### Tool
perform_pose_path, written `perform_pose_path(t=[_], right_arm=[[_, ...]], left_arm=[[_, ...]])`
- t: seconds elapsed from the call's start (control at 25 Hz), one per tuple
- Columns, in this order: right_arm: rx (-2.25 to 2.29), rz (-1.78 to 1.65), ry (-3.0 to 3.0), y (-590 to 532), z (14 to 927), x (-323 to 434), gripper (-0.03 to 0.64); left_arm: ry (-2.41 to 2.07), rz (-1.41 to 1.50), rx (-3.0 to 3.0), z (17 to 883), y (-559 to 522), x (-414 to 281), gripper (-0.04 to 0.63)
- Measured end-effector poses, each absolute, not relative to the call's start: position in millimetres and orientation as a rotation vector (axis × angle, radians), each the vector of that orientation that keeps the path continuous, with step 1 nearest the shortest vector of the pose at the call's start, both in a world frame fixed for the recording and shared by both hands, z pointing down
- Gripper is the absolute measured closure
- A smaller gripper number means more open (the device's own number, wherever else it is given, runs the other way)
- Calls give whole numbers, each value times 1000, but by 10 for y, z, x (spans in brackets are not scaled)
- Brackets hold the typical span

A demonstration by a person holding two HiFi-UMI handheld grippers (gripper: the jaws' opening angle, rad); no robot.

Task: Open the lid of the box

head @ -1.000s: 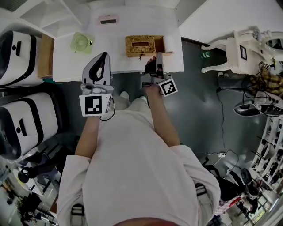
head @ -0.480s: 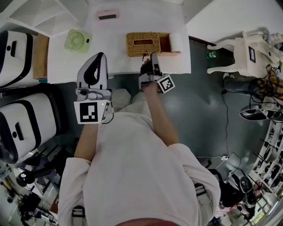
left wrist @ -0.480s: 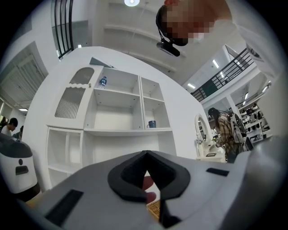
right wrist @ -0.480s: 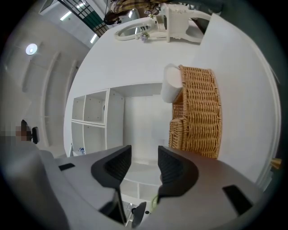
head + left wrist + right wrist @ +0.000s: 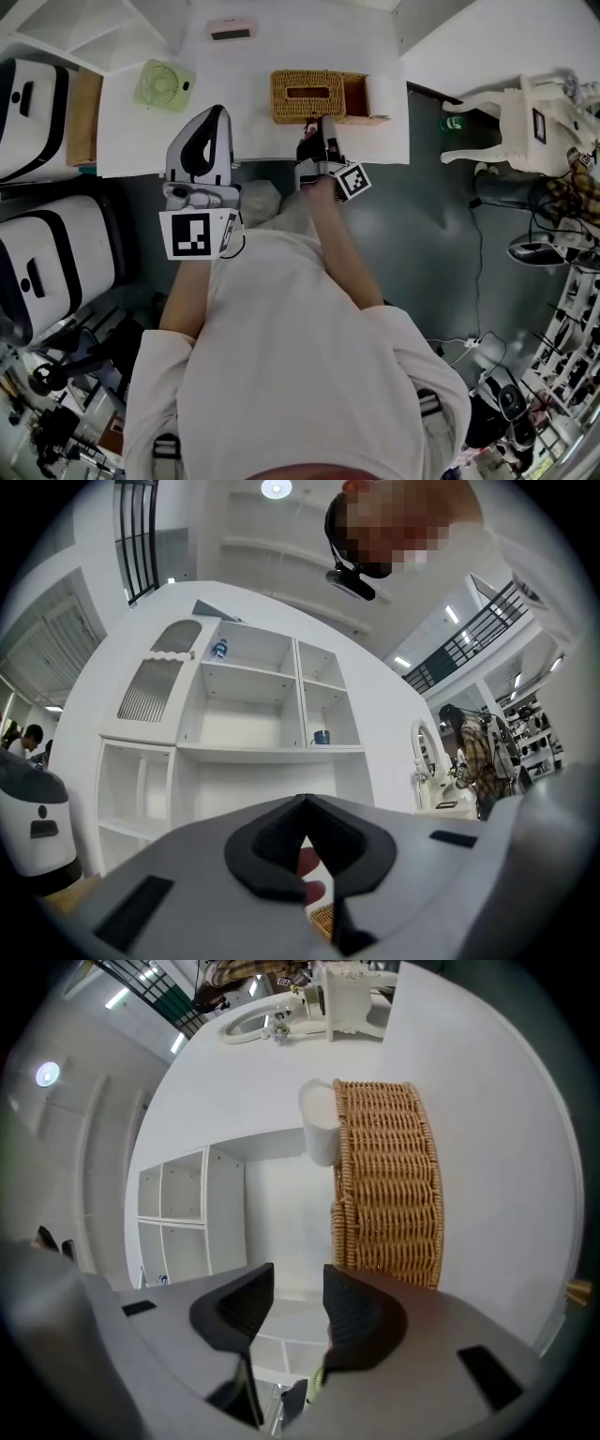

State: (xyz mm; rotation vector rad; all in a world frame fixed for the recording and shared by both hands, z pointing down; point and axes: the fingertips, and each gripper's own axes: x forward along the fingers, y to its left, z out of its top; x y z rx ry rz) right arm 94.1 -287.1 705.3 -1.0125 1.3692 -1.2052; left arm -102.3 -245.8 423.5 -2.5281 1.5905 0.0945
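Note:
A woven wicker box (image 5: 317,96) with a slot in its top stands near the front edge of the white table (image 5: 253,75). My right gripper (image 5: 323,124) hangs just in front of the box at the table edge. Its jaws have just been opening and now stand open with nothing between them. In the right gripper view the wicker box (image 5: 389,1185) stands close ahead of the right gripper (image 5: 298,1283), to the right of the gap between the jaws. My left gripper (image 5: 216,114) is to the left of the box, apart from it. In its own view the left gripper (image 5: 305,810) has its tips together.
A green fan (image 5: 164,86) and a pink device (image 5: 230,33) lie on the table. A white roll (image 5: 384,94) sits at the box's right end. Large white machines (image 5: 37,94) stand at the left, white furniture (image 5: 525,112) at the right, and a white shelf unit (image 5: 253,714) ahead.
The right gripper has rolled, dropped a little in front of the box and its jaws have parted. The left gripper has sunk slightly.

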Motion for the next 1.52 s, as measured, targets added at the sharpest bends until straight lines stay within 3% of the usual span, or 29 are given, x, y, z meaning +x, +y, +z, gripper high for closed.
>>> perform_pose_path(t=[0.32, 0.8, 1.08, 1.52], right_arm=[[-1056, -1228, 1372, -2995, 6807, 942, 468], [-1112, -1243, 1314, -2879, 7243, 996, 469], [-1105, -1220, 1331, -2964, 7005, 1000, 471], [-1127, -1165, 1401, -3426, 6393, 1010, 529]], left_arm=[[1603, 58, -2534, 3981, -2563, -1070, 600], [1600, 72, -2555, 4128, -2511, -1181, 600], [1581, 73, -2560, 4029, -2536, -1170, 600], [1607, 52, -2546, 3639, -2697, -1254, 600]])
